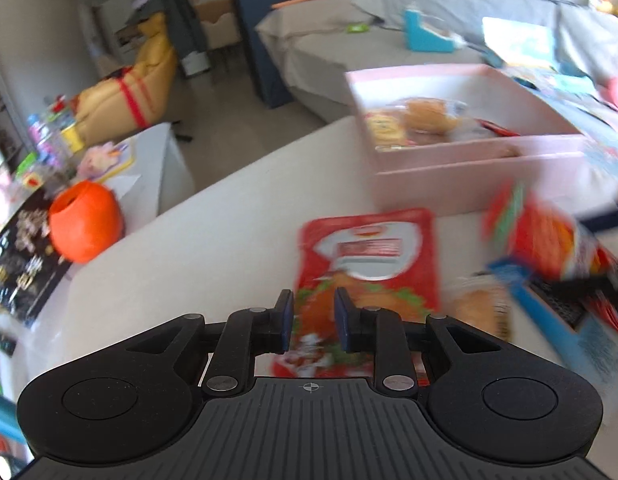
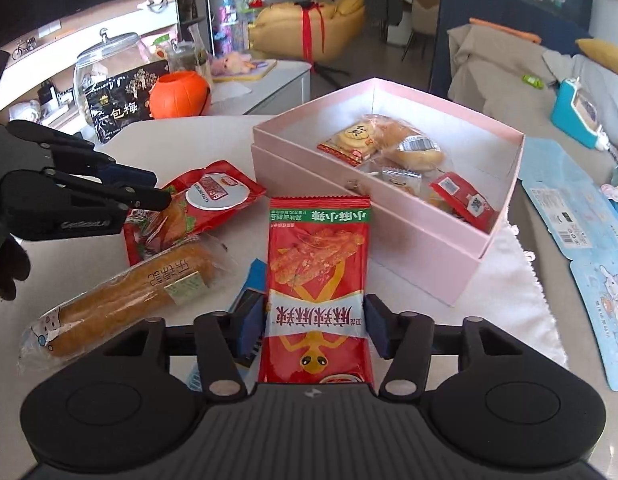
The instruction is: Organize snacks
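On a pale tabletop (image 2: 213, 132), the right gripper (image 2: 315, 326) stood with its jaws partly spread around a tall red snack packet (image 2: 319, 276), which rose upright between the blue pads; the left edge of the packet lay against one pad, while a thin gap showed at the other, so a firm grip could not be confirmed. The left gripper (image 1: 313, 318) had its jaws drawn nearly together with nothing between them, poised just above a flat red pouch with a white round label (image 1: 369, 256) lying on the table. Seen from the right wrist, that left gripper (image 2: 159, 190) reached in from the left edge over the same pouch (image 2: 213, 200). Beside the pouch lay a long wrapped bread roll (image 2: 129, 300), and part of a blue packet (image 2: 249, 280) showed behind the right gripper's fingers. Farther back sat an open pink box (image 2: 389, 208) already holding several wrapped snacks. An orange pumpkin-shaped pot (image 2: 180, 94) stood on a side counter behind the table.
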Tool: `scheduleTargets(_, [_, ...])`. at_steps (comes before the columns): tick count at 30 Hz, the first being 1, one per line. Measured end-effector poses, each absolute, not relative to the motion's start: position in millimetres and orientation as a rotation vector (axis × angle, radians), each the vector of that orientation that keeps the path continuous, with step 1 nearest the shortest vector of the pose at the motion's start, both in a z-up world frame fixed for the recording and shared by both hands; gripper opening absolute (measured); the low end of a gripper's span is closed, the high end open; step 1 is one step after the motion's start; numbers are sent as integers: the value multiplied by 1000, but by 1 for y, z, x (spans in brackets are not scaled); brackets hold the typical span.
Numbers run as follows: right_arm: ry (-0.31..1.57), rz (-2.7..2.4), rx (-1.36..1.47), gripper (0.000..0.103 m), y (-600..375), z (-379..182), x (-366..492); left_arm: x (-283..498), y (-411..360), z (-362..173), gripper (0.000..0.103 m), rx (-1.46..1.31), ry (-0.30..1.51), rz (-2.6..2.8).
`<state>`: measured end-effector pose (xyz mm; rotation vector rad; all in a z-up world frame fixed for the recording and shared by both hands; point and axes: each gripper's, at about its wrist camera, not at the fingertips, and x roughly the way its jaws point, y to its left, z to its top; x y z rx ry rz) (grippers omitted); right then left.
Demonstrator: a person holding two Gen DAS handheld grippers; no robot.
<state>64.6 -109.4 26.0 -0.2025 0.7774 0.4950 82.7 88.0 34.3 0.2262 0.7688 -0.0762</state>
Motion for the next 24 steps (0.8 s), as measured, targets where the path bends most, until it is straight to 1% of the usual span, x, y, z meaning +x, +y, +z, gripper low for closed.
scheduleTargets(1, [782, 513, -189, 60, -108, 23, 63, 85, 94, 34, 28, 195, 767, -65])
scheduleTargets(2, [788, 532, -172, 64, -108, 19, 62, 86, 101, 35, 28, 154, 765, -60])
scheduleTargets(3, [774, 536, -155, 71, -109, 17, 60, 88, 109, 36, 28, 104, 763, -65])
scheduleTargets(5, [757, 538, -138, 80, -111, 10, 57, 93, 125, 39, 28, 9, 766, -73])
scheduleTargets(8, [740, 510, -74, 92, -118, -3, 57, 94, 132, 46, 28, -11, 755, -79])
scheduleTargets(11, [738, 502, -40, 92, -123, -4, 58, 91, 110, 52, 28, 73, 753, -189])
scheduleTargets(12, [739, 504, -35, 92, -123, -4, 58, 90, 100, 53, 30, 112, 759, -219])
scheduleTargets(13, [738, 504, -35, 92, -123, -5, 59, 90, 91, 52, 32, 155, 767, -239])
scheduleTargets(16, [736, 500, -45, 92, -121, -5, 58, 96, 72, 42, 33, 244, 803, -258])
scheduleTargets(17, [735, 500, -45, 92, -122, -5, 58, 99, 69, 38, 36, 256, 808, -256])
scheduleTargets(19, [734, 498, -40, 92, -124, -5, 57, 104, 64, 33, 52, 278, 820, -242])
scheduleTargets(21, [733, 497, -37, 92, -125, -5, 55, 108, 61, 28, 60, 289, 831, -242])
scheduleTargets(24, [733, 497, -37, 92, -124, -5, 55, 112, 59, 27, 61, 290, 832, -246])
